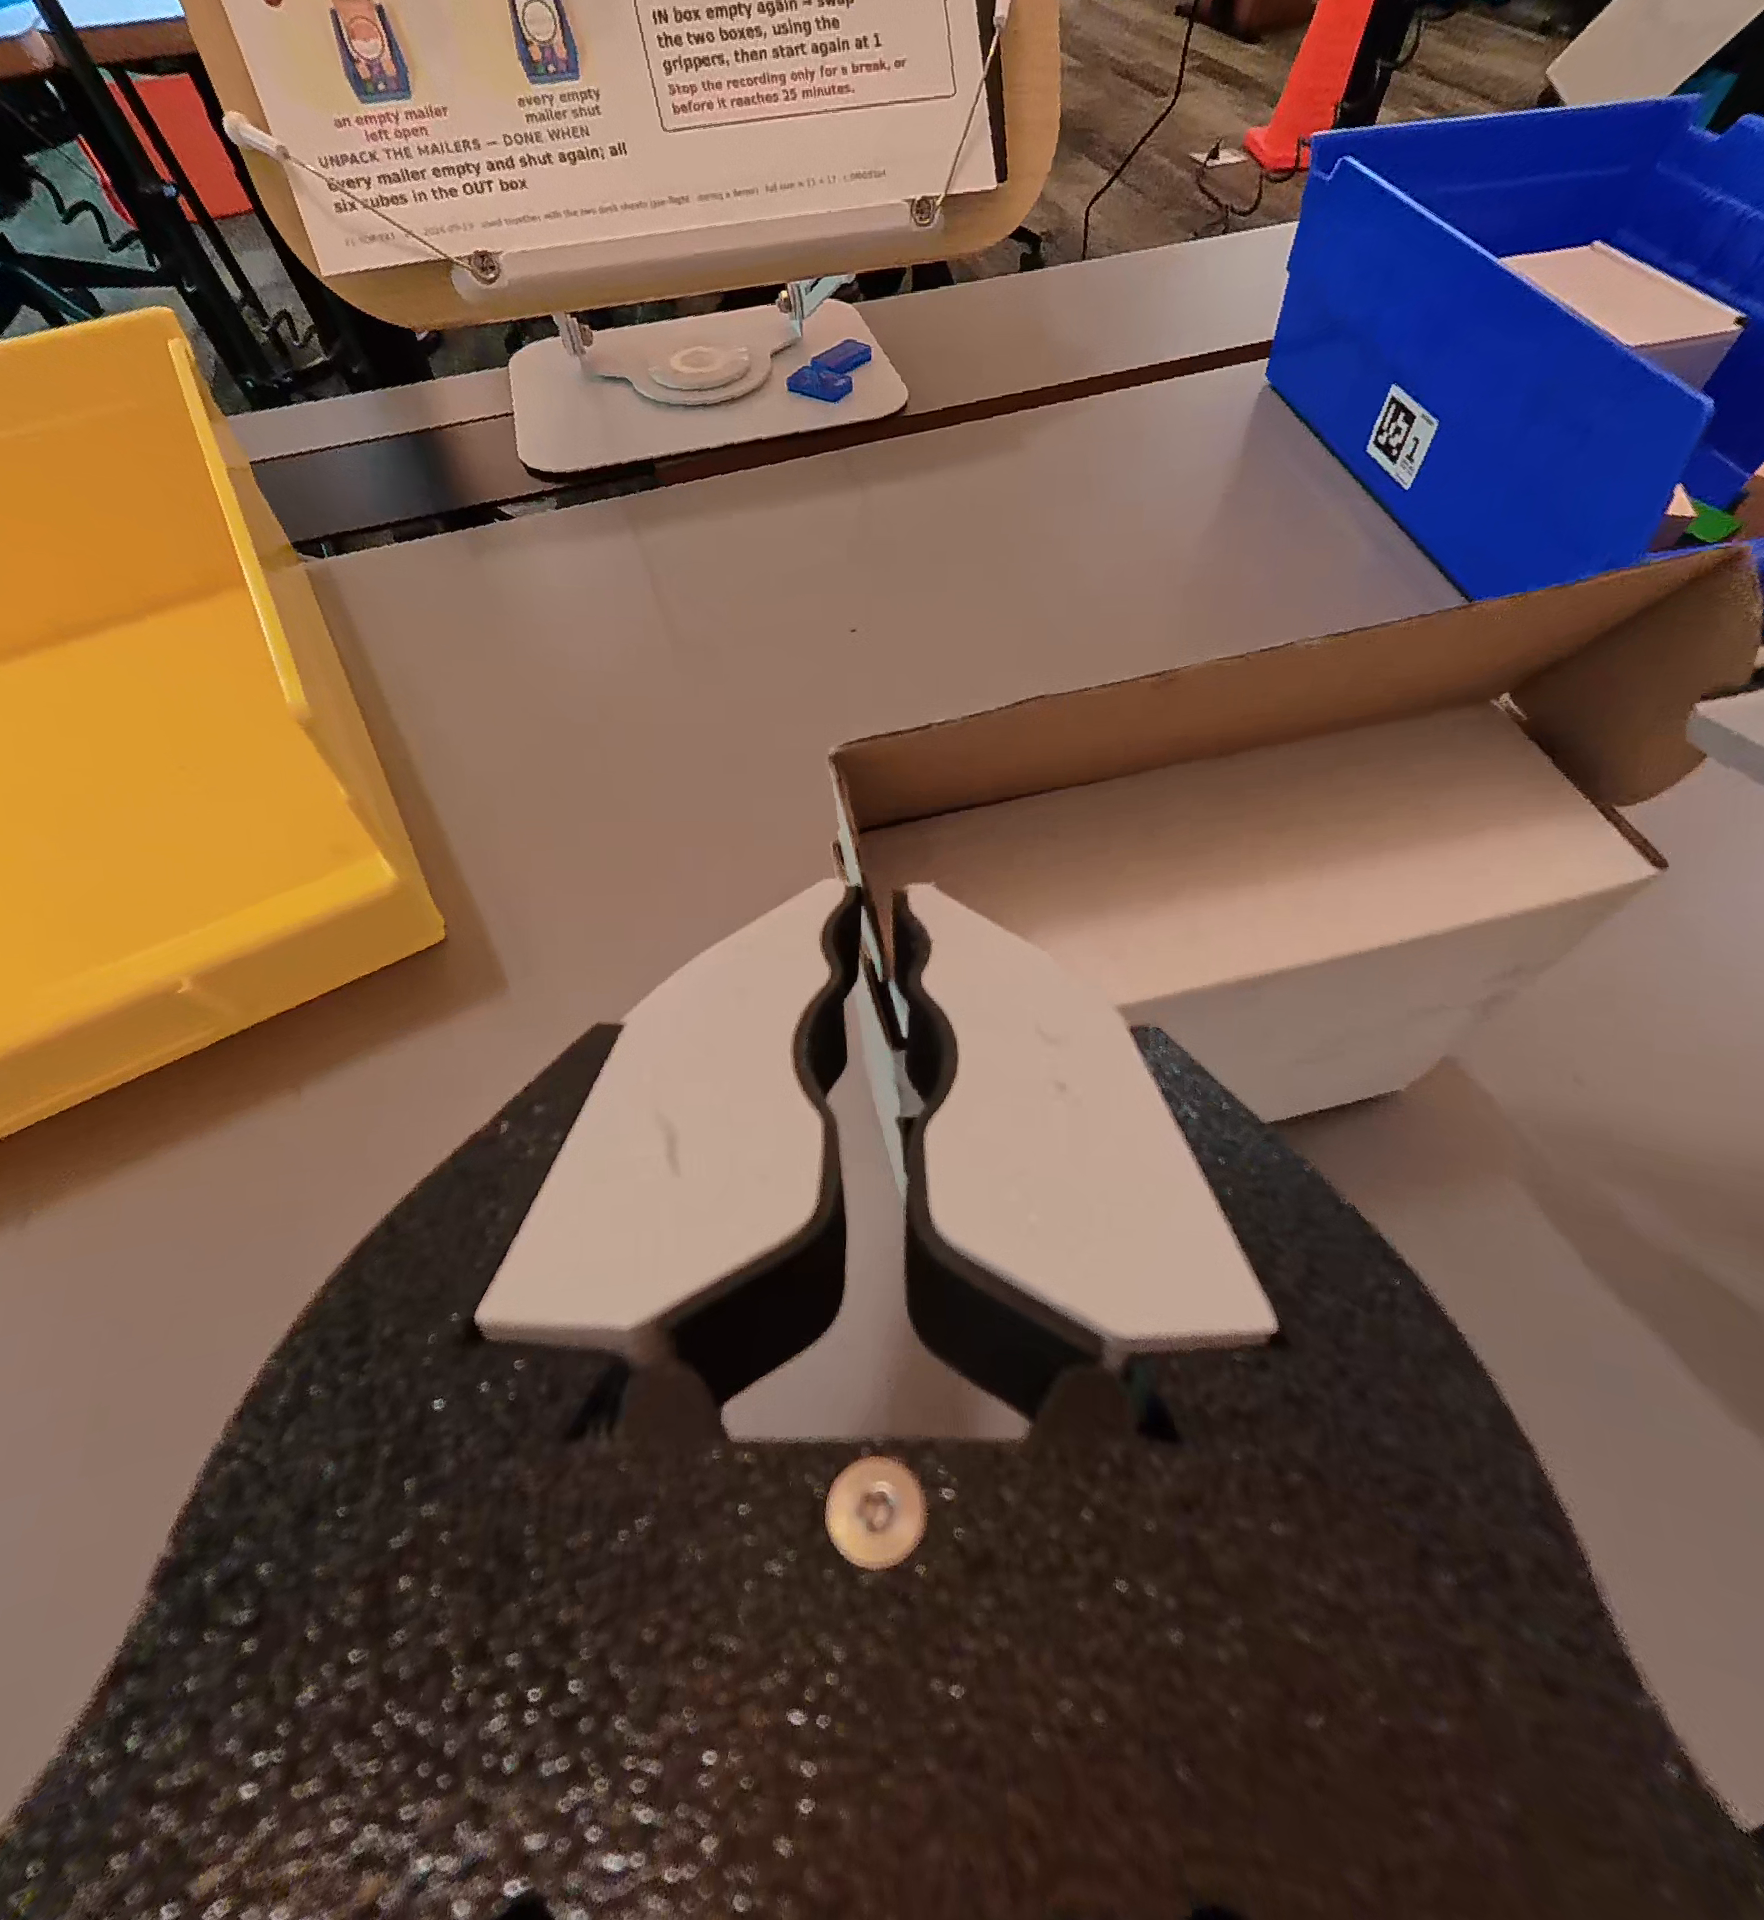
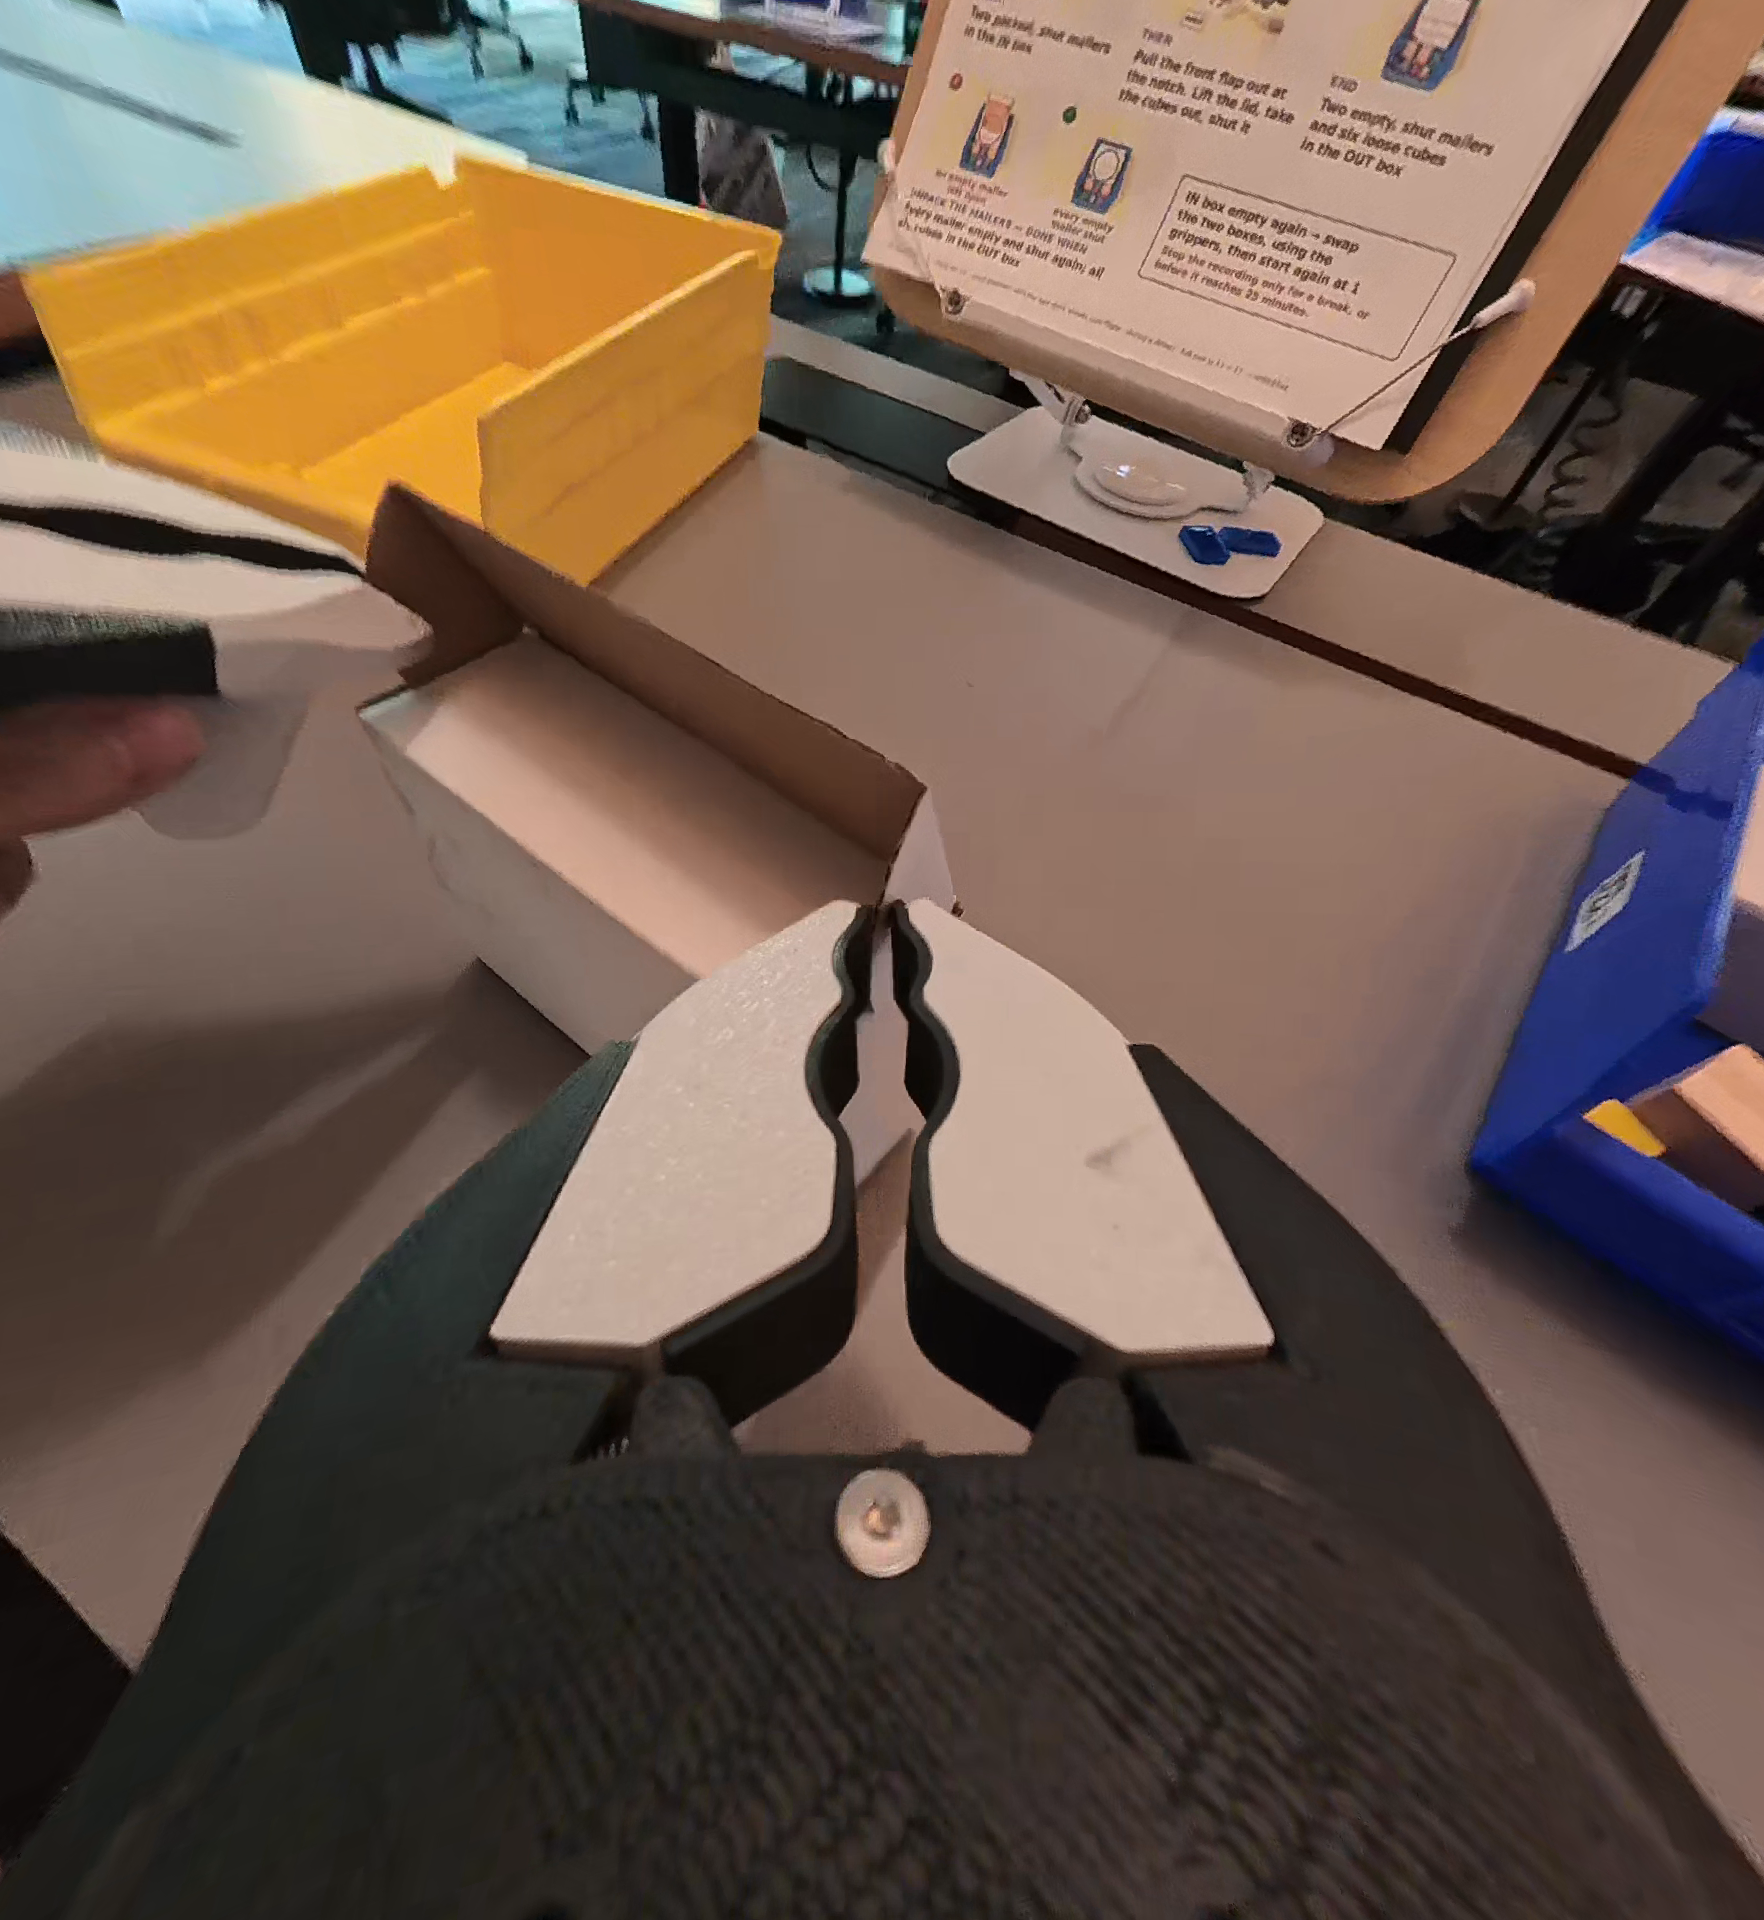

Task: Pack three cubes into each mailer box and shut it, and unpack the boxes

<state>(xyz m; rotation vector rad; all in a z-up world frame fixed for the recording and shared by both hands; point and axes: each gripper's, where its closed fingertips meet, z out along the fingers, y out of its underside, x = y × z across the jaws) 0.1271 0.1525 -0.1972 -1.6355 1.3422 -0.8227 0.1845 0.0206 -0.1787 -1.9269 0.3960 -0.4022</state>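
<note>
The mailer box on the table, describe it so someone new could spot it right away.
Start at the grey table, between the yellow bin and the blue bin. The mailer box lies there, white outside. Unlike the white box in the blue bin, its brown front flap stands up.

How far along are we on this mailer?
Done: lid appears down on the mailer box. In hand: left gripper and right gripper each pinch an end of its brown front flap, still untucked. Left: another mailer and loose cubes in the blue bin; yellow bin empty.
</note>
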